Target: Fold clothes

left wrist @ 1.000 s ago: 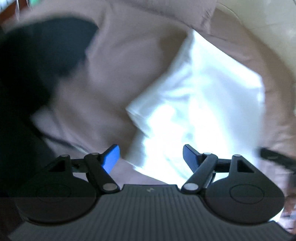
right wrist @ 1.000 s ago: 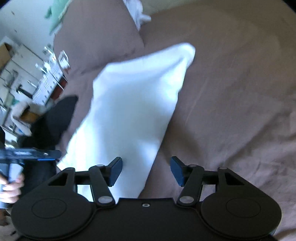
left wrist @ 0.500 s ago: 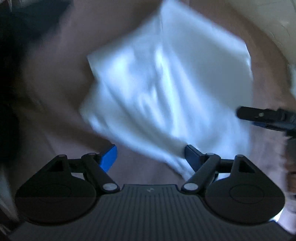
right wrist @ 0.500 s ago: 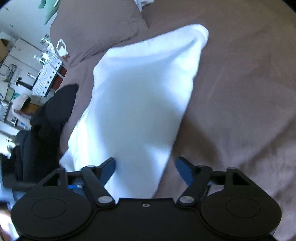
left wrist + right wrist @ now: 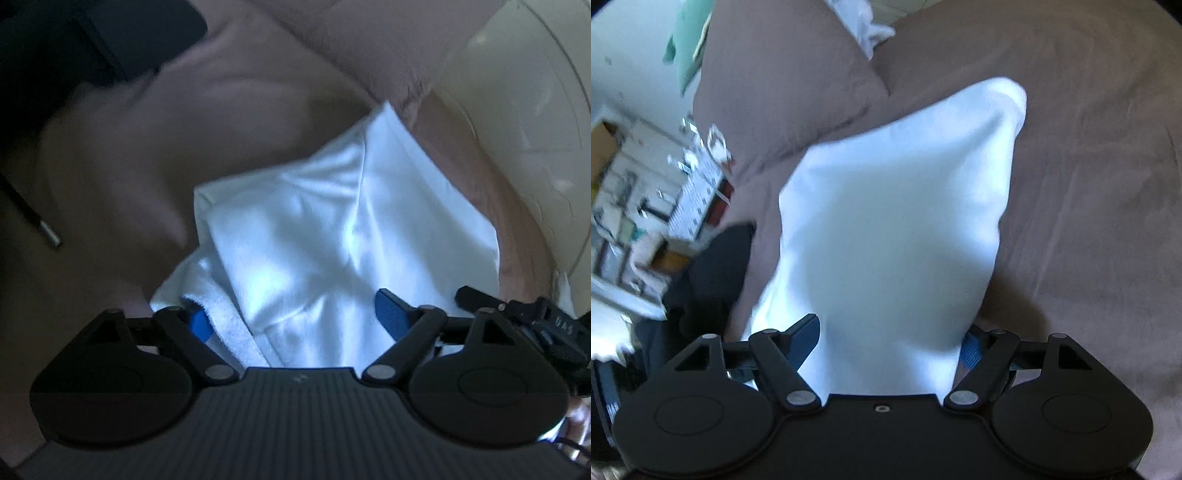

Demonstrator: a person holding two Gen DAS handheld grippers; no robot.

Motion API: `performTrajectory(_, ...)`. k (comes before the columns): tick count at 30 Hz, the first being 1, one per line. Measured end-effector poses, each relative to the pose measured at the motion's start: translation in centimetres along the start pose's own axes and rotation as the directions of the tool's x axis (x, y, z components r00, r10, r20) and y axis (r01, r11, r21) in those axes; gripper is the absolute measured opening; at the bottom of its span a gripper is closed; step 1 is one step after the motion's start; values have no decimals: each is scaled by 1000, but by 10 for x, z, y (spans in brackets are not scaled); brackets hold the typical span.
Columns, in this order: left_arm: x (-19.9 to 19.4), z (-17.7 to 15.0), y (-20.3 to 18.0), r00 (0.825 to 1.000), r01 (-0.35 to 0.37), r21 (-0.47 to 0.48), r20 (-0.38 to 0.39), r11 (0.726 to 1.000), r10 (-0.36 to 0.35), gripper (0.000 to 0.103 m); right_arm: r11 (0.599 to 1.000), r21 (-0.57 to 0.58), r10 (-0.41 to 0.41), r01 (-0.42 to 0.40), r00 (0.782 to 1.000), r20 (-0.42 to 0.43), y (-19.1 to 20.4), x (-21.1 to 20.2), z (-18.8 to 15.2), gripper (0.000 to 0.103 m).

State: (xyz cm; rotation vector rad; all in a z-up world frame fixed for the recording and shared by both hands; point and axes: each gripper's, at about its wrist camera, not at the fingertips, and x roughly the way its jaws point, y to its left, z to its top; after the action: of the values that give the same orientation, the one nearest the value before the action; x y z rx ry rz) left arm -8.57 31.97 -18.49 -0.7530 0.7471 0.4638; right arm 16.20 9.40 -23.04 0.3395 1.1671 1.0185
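Note:
A white garment (image 5: 332, 221) lies folded on a brown bedsheet (image 5: 166, 129). My left gripper (image 5: 295, 314) is open, its jaws wide apart over the garment's near end, and a terry-textured edge lies against the left fingertip (image 5: 201, 325). My right gripper (image 5: 890, 336) is open too, with the white garment (image 5: 897, 229) lying between its spread jaws and reaching away over the sheet (image 5: 1089, 184). The right gripper's tip (image 5: 524, 314) shows at the right edge of the left wrist view.
Dark clothes (image 5: 74, 55) lie at the left of the bed, also in the right wrist view (image 5: 705, 280). A brown pillow (image 5: 783, 85) sits behind the garment. Shelves and furniture (image 5: 646, 206) stand beyond the bed's left side. A pale floor (image 5: 517, 92) lies past the bed.
Both grippers have moved in closer over the white garment's near end. The garment now lies between both pairs of open jaws.

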Motion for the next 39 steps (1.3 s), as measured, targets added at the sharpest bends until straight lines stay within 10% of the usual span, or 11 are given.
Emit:
performTrajectory(4, -6, -9, -18, 997, -39, 97, 67, 994, 33, 47, 992, -124, 23, -8, 992, 121, 20, -6, -12, 36)
performTrajectory(9, -21, 0, -39, 990, 76, 249, 99, 965, -104, 31, 943, -317, -7, 97, 962, 274, 72, -44, -37, 31)
performTrajectory(11, -20, 5, -60, 984, 106, 348, 99, 932, -149, 31, 921, -337, -55, 193, 924, 379, 92, -66, -48, 31)
performTrajectory(15, -9, 22, -123, 964, 221, 522, 13, 824, -266, 34, 884, -198, -244, 423, 780, 576, 114, -111, -72, 32)
performTrajectory(18, 22, 24, -171, 975, 222, 570, -145, 791, -168, 47, 847, -95, -407, 523, 753, 517, 96, -120, -83, 39)
performTrajectory(22, 68, -1, -202, 965, 126, 625, -256, 770, 50, 61, 862, 78, -500, 502, 811, 304, 23, -127, -103, 48)
performTrajectory(26, 67, -14, -213, 979, 78, 684, -190, 725, 74, 65, 905, 374, -335, 202, 881, 334, -43, -158, -116, 59)
performTrajectory(28, 75, -7, -208, 975, 84, 653, -209, 753, 72, 67, 894, 430, -305, 124, 872, 382, -54, -168, -111, 60)
performTrajectory(35, 83, 4, -195, 965, 113, 570, -259, 814, 47, 74, 897, 365, -391, 248, 829, 399, -73, -146, -66, 66)
performTrajectory(39, 83, 4, -195, 964, 118, 565, -262, 816, 43, 74, 905, 195, -423, 378, 763, 488, -52, -150, -58, 26)
